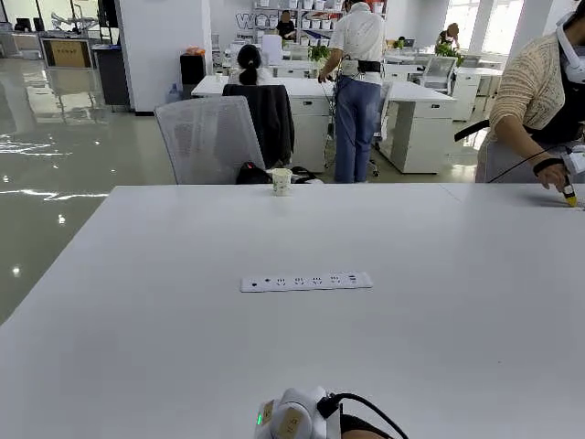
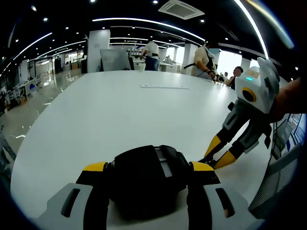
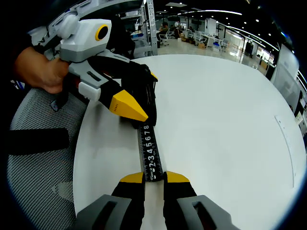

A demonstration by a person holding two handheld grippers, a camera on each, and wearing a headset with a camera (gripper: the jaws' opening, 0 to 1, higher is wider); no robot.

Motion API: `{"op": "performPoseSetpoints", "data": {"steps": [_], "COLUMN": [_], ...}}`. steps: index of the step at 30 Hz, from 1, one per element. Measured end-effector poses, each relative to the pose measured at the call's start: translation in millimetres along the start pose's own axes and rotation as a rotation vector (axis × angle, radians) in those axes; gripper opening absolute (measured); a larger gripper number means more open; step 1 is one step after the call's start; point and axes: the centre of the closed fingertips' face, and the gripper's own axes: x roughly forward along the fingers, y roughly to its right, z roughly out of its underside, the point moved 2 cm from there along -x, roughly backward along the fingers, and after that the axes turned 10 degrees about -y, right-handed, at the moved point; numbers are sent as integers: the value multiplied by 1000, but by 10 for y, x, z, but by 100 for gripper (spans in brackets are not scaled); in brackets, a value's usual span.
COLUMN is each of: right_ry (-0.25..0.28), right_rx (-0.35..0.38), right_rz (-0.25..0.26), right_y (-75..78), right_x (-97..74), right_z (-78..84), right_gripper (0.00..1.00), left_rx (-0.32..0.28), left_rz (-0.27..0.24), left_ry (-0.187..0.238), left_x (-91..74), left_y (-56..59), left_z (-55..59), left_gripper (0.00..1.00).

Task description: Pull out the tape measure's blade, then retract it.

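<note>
White table (image 3: 216, 120): left gripper (image 2: 148, 166) clamps tape measure (image 2: 144, 189), partly hidden; right gripper (image 3: 153, 177) pinches blade (image 3: 147, 143).

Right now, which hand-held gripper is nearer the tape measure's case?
Left. The left hand-held gripper clamps the case between its jaws; the right hand-held gripper holds the tip of the blade, apart from the case.

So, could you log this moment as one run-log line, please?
left gripper: shut on tape measure | right gripper: shut on blade end | blade: partly out, numbers up | surface: white table
</note>
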Motion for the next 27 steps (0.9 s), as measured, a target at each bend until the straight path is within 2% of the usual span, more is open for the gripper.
{"op": "performPoseSetpoints", "data": {"steps": [27], "right_ry": [22], "right_rx": [13], "right_rz": [-4], "right_y": [-14], "right_x": [41], "right_z": [-87], "right_gripper": [11], "left_rx": [-5], "left_rz": [3], "left_ry": [3], "left_x": [-9], "left_y": [-1], "left_z": [-2], "left_gripper": [61]}}
